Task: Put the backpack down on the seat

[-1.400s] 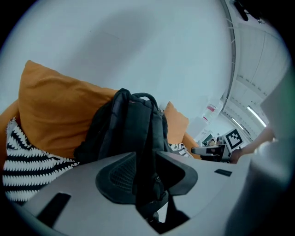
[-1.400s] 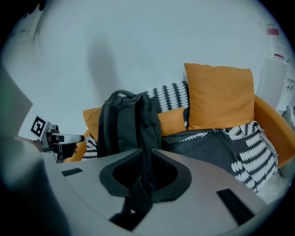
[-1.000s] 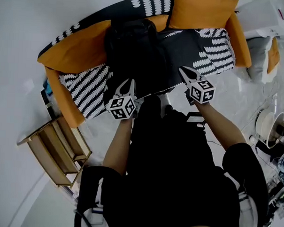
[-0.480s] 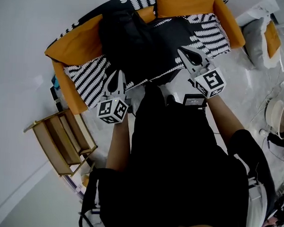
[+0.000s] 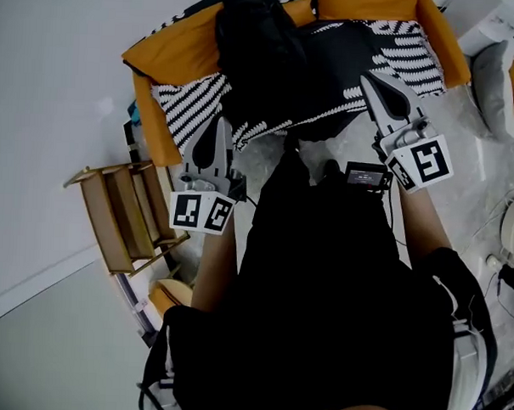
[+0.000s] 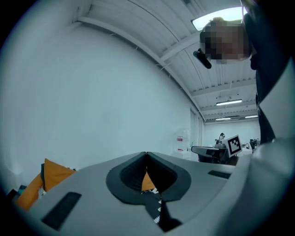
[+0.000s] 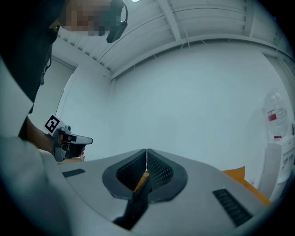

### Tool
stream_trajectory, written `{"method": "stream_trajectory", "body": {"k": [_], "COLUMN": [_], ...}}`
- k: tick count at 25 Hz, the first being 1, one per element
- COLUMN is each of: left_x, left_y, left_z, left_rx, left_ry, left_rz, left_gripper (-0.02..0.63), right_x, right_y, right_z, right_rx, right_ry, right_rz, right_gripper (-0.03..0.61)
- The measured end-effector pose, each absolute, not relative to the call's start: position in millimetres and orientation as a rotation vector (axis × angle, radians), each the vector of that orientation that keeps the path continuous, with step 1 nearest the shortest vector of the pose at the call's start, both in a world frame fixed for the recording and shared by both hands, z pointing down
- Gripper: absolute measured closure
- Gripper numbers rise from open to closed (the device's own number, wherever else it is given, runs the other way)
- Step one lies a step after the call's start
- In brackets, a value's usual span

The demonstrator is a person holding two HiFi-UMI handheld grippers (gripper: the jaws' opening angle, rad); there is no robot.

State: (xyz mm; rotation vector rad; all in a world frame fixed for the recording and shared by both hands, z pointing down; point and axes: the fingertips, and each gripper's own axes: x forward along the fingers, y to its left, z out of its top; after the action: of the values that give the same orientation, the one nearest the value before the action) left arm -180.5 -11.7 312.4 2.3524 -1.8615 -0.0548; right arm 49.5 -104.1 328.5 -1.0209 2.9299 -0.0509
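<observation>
The black backpack (image 5: 262,47) lies on the seat of the orange sofa (image 5: 174,56), on its black-and-white patterned cover (image 5: 193,104). Both grippers are held level, pulled back from the sofa and apart from the backpack. My left gripper (image 5: 216,128) hangs before the sofa's left front corner, and its jaws have just closed together on nothing. My right gripper (image 5: 373,81) is over the seat's right front edge, its jaws likewise just closed and empty. The left gripper view shows shut tips (image 6: 146,155) aimed at the white wall. The right gripper view shows shut tips (image 7: 146,151) too.
A low wooden shelf unit (image 5: 121,211) stands left of the sofa, just beside my left gripper. A grey cushion (image 5: 505,75) lies on the floor at the right. The person's dark torso fills the lower middle of the head view.
Both grippers have risen and drawn back from the sofa's front edge toward the person. Their slightly parted jaws have come together. The backpack stays on the seat.
</observation>
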Motion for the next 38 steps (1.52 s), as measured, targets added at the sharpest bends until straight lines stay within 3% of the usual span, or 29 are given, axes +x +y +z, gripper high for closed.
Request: {"method": "stream_trajectory", "body": {"k": [6, 14, 24, 38], "left_x": [-174, -224, -278, -287], "left_y": [14, 50, 154, 241], "left_z": [292, 302, 329, 355], "left_rx": [2.436, 2.437, 2.472, 2.41], "left_ry": [-1.91, -1.856, -1.595, -1.689], "left_rz": [0.046, 0.028, -0.046, -0.018], "left_gripper": [0.597, 0.597, 0.597, 0.597], "right_x": [36, 31, -31, -46], "right_y": [-69, -26, 75, 154], "right_z": [300, 315, 321, 336], "right_rx": [-1.044, -1.234, -1.324, -1.294], "right_ry": [2.93, 2.933, 2.938, 2.941], "right_rz": [0.145, -0.001, -0.089, -0.102], "right_gripper": [0.545, 0.545, 0.543, 0.545]}}
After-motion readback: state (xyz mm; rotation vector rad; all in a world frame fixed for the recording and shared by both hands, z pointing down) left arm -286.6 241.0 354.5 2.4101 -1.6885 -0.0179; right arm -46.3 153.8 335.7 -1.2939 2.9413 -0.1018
